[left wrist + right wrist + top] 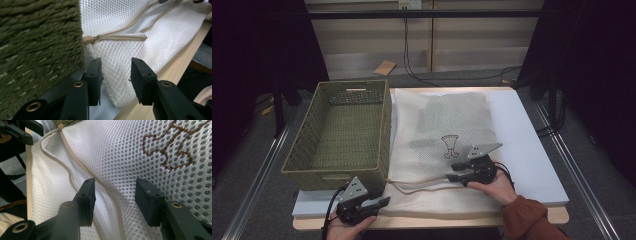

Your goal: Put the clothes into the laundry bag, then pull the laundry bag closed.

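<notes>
The left hand-held gripper [115,72] sits at the near left corner of the counter [532,150] with its jaws parted and nothing pinched, a corner of the white mesh laundry bag [155,37] lying between and just beyond them, beside the woven green basket [37,50]. The right hand-held gripper [115,200] rests on the bag's near edge, jaws apart and pads clear of the mesh, straddling the beige drawstring [75,152]. The bag lies flat across the counter's middle, touching the basket at its left.
</notes>
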The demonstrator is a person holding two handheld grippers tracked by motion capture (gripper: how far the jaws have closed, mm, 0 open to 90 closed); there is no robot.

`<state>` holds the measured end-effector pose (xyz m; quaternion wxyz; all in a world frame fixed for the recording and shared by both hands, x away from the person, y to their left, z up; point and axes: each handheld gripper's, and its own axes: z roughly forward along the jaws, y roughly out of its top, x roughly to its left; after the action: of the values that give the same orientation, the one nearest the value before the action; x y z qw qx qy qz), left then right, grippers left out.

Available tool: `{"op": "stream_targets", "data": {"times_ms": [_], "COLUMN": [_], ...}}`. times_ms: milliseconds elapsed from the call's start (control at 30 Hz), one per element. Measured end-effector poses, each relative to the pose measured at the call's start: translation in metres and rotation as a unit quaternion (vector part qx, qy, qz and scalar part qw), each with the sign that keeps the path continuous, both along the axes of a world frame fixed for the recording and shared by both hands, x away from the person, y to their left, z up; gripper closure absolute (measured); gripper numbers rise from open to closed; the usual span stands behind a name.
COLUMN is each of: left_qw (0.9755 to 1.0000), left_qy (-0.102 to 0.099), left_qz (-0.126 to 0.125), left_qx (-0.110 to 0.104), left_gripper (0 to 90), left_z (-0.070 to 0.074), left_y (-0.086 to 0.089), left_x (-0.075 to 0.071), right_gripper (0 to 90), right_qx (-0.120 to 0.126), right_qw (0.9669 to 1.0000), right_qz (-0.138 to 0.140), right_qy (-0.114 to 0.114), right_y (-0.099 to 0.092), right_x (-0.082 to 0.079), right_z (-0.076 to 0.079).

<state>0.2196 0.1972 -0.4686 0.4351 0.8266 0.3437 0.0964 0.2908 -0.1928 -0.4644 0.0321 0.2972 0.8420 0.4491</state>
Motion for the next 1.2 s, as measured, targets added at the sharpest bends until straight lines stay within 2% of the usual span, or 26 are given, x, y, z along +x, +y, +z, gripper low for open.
{"op": "stream_targets", "data": {"times_ms": [200, 233, 267, 367, 467, 633, 667, 733, 867, 967, 1000, 1067, 1200], "left_qw": [0.9998, 0.9999, 0.9999, 0.9998, 0.9996, 0.9995, 0.9992, 0.9992, 0.9993, 0.9995, 0.9997, 0.9998, 0.9998], "left_qy": [0.006, 0.006, 0.005, 0.005, 0.009, 0.023, 0.025, 0.030, 0.030, 0.026, 0.021, 0.004, -0.002], "left_qz": [0.012, 0.008, -0.005, -0.010, -0.008, -0.008, -0.014, -0.015, -0.017, -0.017, -0.015, -0.017, -0.020], "left_qx": [0.013, 0.012, 0.009, 0.015, 0.024, 0.022, 0.029, 0.021, 0.015, 0.000, -0.004, -0.009, 0.004], "left_gripper": [53.8, 51.9, 49.5, 48.4, 48.0, 47.3, 47.4, 47.2, 51.5, 61.3, 64.0, 75.3, 80.4], "left_z": [-0.003, -0.004, -0.004, -0.005, -0.007, -0.011, -0.012, -0.013, -0.012, -0.009, -0.008, -0.004, -0.001], "left_y": [-0.003, -0.004, -0.008, -0.013, -0.016, -0.017, -0.019, -0.021, -0.021, -0.020, -0.020, -0.021, -0.025], "left_x": [0.008, 0.009, 0.009, 0.010, 0.011, 0.014, 0.015, 0.015, 0.017, 0.015, 0.014, 0.011, 0.012], "right_gripper": [50.8, 50.4, 49.5, 48.2, 46.9, 46.3, 45.7, 45.2, 49.0, 49.3, 49.2, 50.8, 52.0], "right_qx": [0.008, 0.009, 0.010, 0.012, 0.026, 0.028, 0.028, 0.027, 0.023, 0.023, 0.019, 0.022, 0.032], "right_qw": [1.0000, 0.9999, 0.9999, 0.9999, 0.9994, 0.9992, 0.9992, 0.9992, 0.9993, 0.9993, 0.9994, 0.9994, 0.9989], "right_qz": [-0.005, -0.005, -0.003, -0.004, 0.004, 0.013, 0.014, 0.014, 0.019, 0.025, 0.023, 0.026, 0.028], "right_qy": [-0.001, 0.000, 0.005, 0.011, 0.020, 0.026, 0.025, 0.025, 0.021, 0.017, 0.015, 0.013, 0.019], "right_y": [-0.002, -0.002, -0.003, -0.003, -0.004, -0.002, -0.001, 0.000, 0.002, 0.004, 0.005, 0.006, 0.006], "right_x": [-0.002, -0.003, -0.003, -0.003, -0.001, 0.001, 0.001, 0.001, -0.001, 0.000, -0.001, -0.003, -0.003], "right_z": [0.007, 0.008, 0.009, 0.010, 0.013, 0.014, 0.013, 0.013, 0.012, 0.010, 0.010, 0.011, 0.014]}}
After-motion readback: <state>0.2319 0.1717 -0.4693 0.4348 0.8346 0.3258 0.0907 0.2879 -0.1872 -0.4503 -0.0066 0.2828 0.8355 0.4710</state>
